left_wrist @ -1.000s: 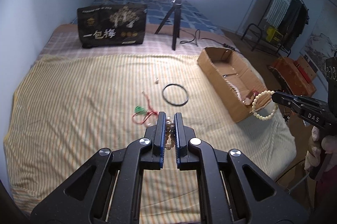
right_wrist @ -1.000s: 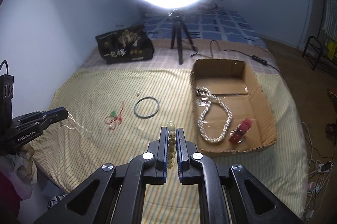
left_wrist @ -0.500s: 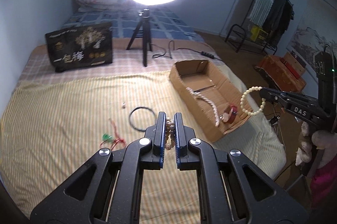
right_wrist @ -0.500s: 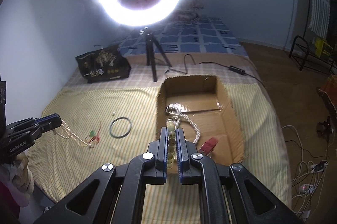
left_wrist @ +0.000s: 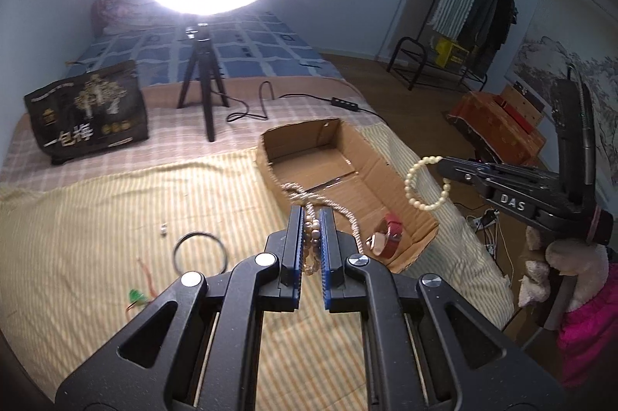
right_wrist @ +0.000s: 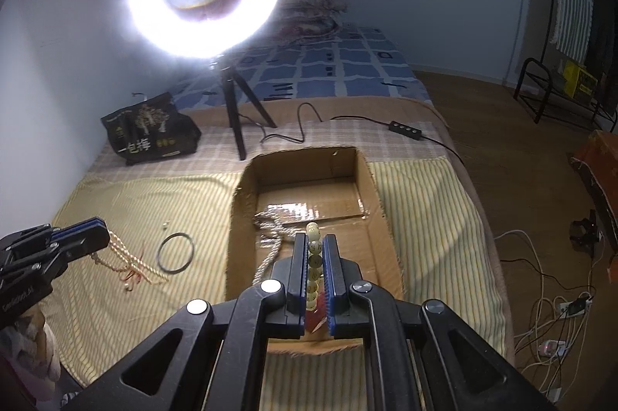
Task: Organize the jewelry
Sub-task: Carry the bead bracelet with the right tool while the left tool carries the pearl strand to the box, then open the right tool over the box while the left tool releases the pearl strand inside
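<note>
In the left wrist view, the left gripper [left_wrist: 312, 218] pinches a pink bead strand [left_wrist: 311, 237] near the cardboard box [left_wrist: 409, 241]. In the right wrist view, the right gripper [right_wrist: 316, 245] pinches a cream bead bracelet [right_wrist: 313, 256] above this box [right_wrist: 235, 241].

Black grippers [left_wrist: 309, 218] w/ blue pads, silver screws, "DAS" marking [left_wrist: 512, 201] — pink sleeve [left_wrist: 587, 341], fuzzy glove.
</note>
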{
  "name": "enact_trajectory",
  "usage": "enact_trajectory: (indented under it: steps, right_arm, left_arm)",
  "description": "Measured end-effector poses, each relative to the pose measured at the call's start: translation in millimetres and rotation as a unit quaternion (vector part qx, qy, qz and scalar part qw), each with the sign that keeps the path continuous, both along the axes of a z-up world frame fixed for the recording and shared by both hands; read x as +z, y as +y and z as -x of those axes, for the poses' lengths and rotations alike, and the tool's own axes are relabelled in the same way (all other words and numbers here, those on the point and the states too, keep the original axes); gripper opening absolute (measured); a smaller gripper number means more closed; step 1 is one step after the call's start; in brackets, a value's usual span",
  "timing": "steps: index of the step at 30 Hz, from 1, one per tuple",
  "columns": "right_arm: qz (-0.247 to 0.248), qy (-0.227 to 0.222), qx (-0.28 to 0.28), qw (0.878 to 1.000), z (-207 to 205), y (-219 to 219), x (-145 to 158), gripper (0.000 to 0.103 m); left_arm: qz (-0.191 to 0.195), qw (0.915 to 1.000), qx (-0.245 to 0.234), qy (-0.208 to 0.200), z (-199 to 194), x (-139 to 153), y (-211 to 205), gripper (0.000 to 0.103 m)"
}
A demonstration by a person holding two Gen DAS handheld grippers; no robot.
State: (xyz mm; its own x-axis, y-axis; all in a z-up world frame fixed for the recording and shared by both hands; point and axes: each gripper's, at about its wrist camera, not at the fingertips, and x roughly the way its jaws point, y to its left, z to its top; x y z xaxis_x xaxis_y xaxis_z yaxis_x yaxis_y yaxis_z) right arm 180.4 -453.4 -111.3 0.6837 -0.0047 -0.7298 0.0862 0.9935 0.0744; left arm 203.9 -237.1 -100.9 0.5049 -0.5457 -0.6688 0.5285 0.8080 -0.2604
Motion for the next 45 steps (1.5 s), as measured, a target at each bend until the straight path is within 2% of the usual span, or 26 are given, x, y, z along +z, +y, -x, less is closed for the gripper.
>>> enact_trajectory:
  steps: [16,33,35,36,37,38,40,45]
  right_arm:
    - [-0.009,0.029,-0.014,0.999,-48.6,-23.7,-32.0,0.005]
    - [-0.022,0.055,-0.020,0.998,-78.4,-37.6,-64.3,0.006]
    - [-0.022,0.056,-0.022,0.998,-79.8,-38.6,-66.8,0.020]
    - [-0.023,0.055,-0.025,0.998,-80.2,-39.4,-67.3,0.033]
    - [-0.025,0.052,-0.030,0.998,-79.7,-40.3,-67.2,0.040]
    - [-0.027,0.051,-0.035,0.998,-79.3,-41.5,-67.2,0.044]
    - [-0.030,0.049,-0.044,0.997,-78.0,-43.8,-66.6,0.058]
    - [-0.029,0.048,-0.053,0.997,-74.7,-44.2,-65.1,0.060]
  left_arm:
    - [0.006,0.9992,-0.024,0.030,-29.0,-33.8,-66.9,0.005]
    - [-0.009,0.9973,-0.043,0.059,-44.2,-62.0,-94.9,0.005]
    - [-0.017,0.9968,-0.049,0.060,-42.8,-64.4,-96.4,0.007]
    - [-0.020,0.9966,-0.050,0.062,-42.4,-65.5,-96.6,0.011]
    - [-0.023,0.9964,-0.050,0.065,-43.0,-66.9,-97.1,0.030]
    - [-0.023,0.9966,-0.049,0.062,-42.1,-67.6,-96.0,0.045]
    - [-0.026,0.9971,-0.047,0.054,-40.9,-67.8,-94.0,0.047]
    - [-0.036,0.9970,-0.045,0.052,-37.7,-68.4,-90.1,0.047]
